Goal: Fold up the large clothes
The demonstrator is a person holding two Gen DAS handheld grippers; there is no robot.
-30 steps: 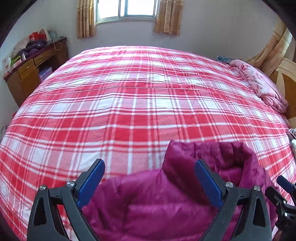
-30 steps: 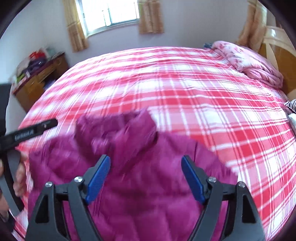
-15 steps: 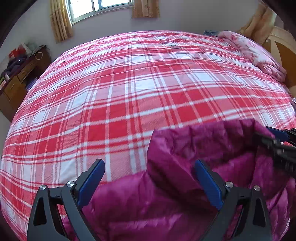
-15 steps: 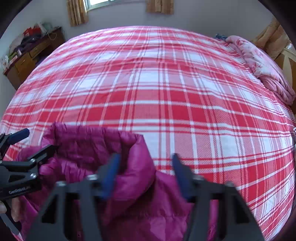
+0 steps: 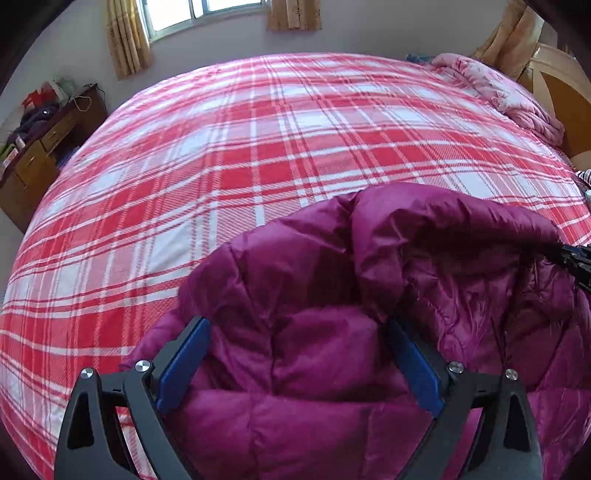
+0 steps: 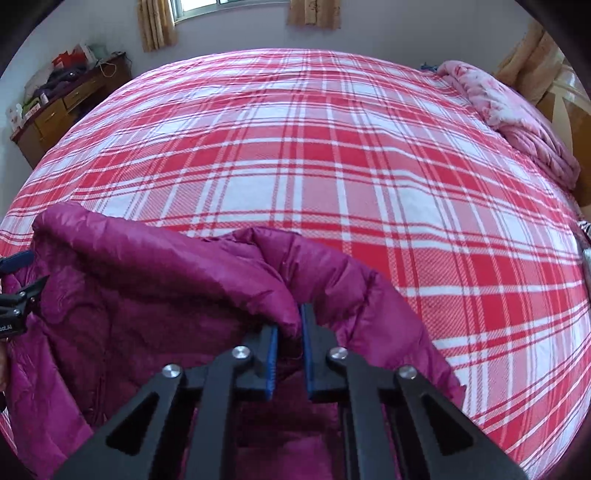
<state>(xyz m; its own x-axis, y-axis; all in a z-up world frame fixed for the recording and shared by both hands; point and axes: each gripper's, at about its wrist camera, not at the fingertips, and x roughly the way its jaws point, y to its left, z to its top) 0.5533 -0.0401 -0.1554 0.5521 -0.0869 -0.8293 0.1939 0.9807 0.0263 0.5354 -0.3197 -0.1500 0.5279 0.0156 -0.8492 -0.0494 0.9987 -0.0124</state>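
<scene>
1. Jacket (image 5: pixel 332 332): magenta puffer, lies bunched at near edge of bed w/ red-white plaid cover (image 5: pixel 258 155); collar (image 6: pixel 155 266) raised off the body.
2. Right gripper (image 6: pixel 288 332): blue pads nearly together, pinching collar fabric at its end; fabric visibly squeezed betw. them.
3. Left gripper (image 5: pixel 299 354): jaws wide apart, straddling jacket's shoulder area; pads at the fabric's sides, not closed on it.
4. Bkgd: pink quilt (image 5: pixel 498 92) at far right by headboard; wooden desk (image 6: pixel 62 107) at left wall; curtained window (image 5: pixel 207 14) beyond.
</scene>
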